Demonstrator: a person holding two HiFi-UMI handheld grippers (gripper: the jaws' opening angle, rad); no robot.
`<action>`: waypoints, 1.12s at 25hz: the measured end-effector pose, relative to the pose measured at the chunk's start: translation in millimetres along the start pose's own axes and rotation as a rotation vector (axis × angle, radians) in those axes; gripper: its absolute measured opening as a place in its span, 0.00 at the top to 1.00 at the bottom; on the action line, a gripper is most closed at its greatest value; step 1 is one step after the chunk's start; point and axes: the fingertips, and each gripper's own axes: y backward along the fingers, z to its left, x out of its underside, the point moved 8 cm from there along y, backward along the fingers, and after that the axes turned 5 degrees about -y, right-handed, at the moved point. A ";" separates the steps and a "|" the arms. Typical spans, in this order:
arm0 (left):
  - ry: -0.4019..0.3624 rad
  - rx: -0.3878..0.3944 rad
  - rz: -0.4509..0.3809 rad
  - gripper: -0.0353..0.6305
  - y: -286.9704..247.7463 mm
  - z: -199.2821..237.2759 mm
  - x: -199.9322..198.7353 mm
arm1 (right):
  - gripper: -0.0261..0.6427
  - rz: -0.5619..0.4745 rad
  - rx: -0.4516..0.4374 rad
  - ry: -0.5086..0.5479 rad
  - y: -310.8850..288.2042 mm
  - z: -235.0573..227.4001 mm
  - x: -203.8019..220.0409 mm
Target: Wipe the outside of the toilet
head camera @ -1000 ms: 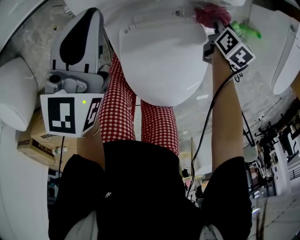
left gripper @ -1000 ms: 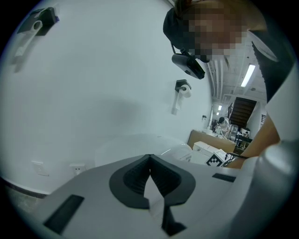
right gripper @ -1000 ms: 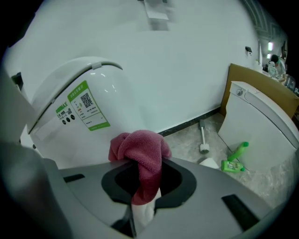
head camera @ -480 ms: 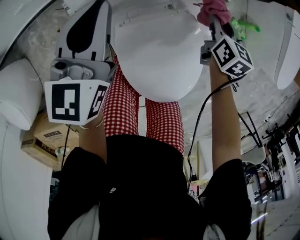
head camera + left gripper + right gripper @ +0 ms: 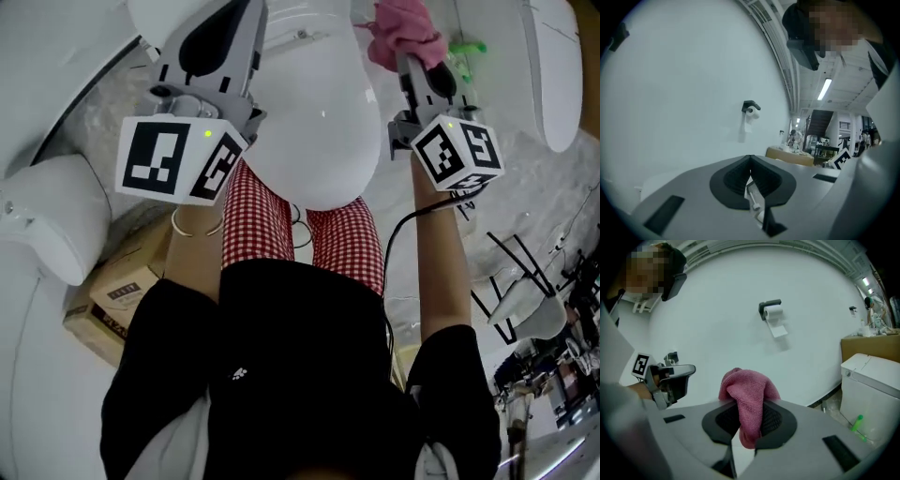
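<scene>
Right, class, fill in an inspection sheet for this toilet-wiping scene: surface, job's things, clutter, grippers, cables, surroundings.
Surface: toilet white, glossy, lid closed.
Job's things: pink cloth bunched between the right jaws.
Clutter: cardboard box; green item by a second toilet.
Grippers: left gripper shut, empty; right gripper shut on pink cloth.
Cables: black cable hangs from right gripper.
Surroundings: white wall with toilet-roll holder.

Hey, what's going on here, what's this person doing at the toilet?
A person stands over a white toilet with a gripper in each hand. The right gripper is shut on a pink cloth, raised near the toilet's far right and facing the wall, with the cloth off the surface. The left gripper is shut and empty, raised on the other side.
</scene>
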 end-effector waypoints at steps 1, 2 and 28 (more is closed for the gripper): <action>0.000 0.006 -0.020 0.94 -1.4 -7.2 -11.1 | 0.85 -0.011 -0.019 0.011 11.5 4.4 -9.0; 0.000 0.009 -0.043 0.94 -2.2 -14.2 -22.2 | 0.85 -0.015 -0.037 0.026 22.9 8.0 -18.4; -0.269 0.234 0.066 0.94 125.7 -163.2 -195.4 | 0.85 -0.082 -0.404 0.144 205.2 144.3 -136.0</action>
